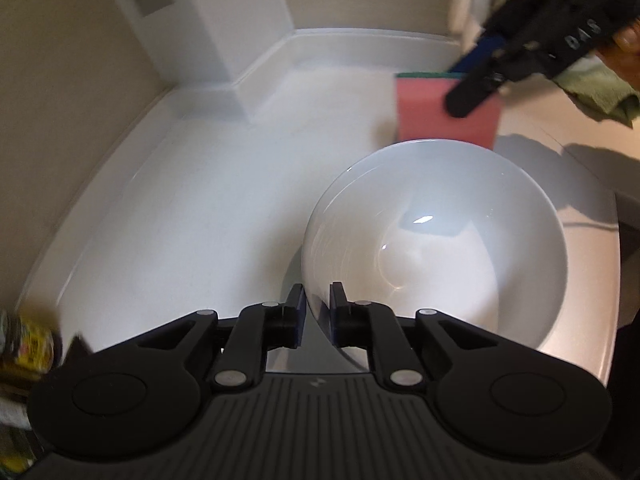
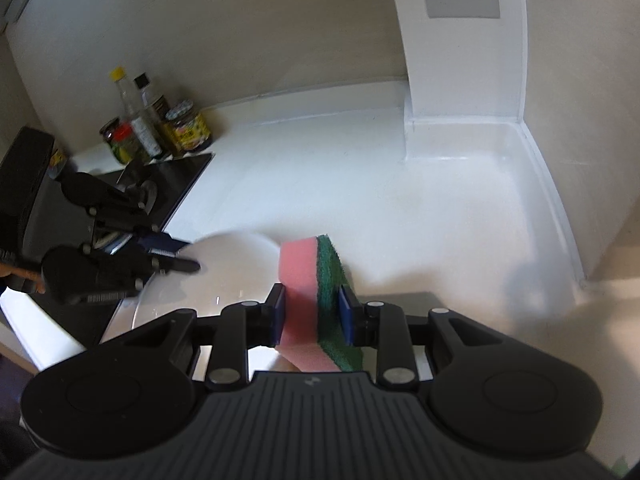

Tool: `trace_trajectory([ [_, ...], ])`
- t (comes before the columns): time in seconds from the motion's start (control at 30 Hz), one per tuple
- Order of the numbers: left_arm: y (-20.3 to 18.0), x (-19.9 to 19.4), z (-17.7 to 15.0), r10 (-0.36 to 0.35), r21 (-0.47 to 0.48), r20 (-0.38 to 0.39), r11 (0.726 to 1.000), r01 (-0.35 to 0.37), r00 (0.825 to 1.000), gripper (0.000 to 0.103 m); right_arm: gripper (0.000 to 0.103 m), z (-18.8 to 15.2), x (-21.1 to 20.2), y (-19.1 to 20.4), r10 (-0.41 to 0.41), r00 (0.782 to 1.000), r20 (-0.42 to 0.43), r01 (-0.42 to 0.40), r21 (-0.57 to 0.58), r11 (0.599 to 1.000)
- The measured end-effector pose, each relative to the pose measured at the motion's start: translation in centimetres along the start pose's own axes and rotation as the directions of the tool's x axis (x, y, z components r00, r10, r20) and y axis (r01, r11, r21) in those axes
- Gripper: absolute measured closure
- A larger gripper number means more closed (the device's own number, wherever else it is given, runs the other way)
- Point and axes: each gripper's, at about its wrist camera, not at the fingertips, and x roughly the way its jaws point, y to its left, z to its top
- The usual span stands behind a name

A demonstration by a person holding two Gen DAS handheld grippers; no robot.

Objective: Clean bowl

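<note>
A white bowl [image 1: 440,240] stands on the white counter [image 1: 200,200]. My left gripper [image 1: 318,308] straddles its near rim, one pad outside the wall and one inside, shut on it. The right wrist view shows the same grip, the left gripper [image 2: 180,256] on the left edge of the bowl [image 2: 232,264]. My right gripper [image 2: 312,312] is shut on a pink sponge [image 2: 304,276] with a green scouring face. The sponge [image 1: 432,112] hangs just beyond the bowl's far rim under the right gripper [image 1: 472,92]. The bowl's inside looks glossy and plain.
Several jars and bottles [image 2: 160,128] stand in the back left corner beside a black cooktop [image 2: 176,176]. A white boxed column [image 2: 460,80] with a vent rises from the counter's back. A green cloth [image 1: 600,92] lies at the far right. A yellow-labelled jar [image 1: 28,352] sits at the left edge.
</note>
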Motion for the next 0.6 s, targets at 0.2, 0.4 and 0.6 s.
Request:
trace_trajectory([
  [0.2,1.1,-1.2,-1.7,0.056,-0.315,-0.017,0.947,-0.058,0.998,0.083,0.079,-0.5,-0.1,0.0,0.01,1.0,0.012,-0.011,0.019,1.0],
  [0.4,0.6,-1.5,-3.0,0.06,-0.353,-0.035,0.933,-0.068,0.998,0.089,0.079,-2.0,-1.5,0.6,0.025,1.0,0.007,-0.025,0.03,0.999],
  [0.6,-0.3,-0.8,-1.3,0.055,-0.036,-0.049,0.998,-0.056,0.997,0.088,0.079,-0.8,-0.9,0.8,0.003,1.0,-0.012,-0.004,-0.019,1.0],
])
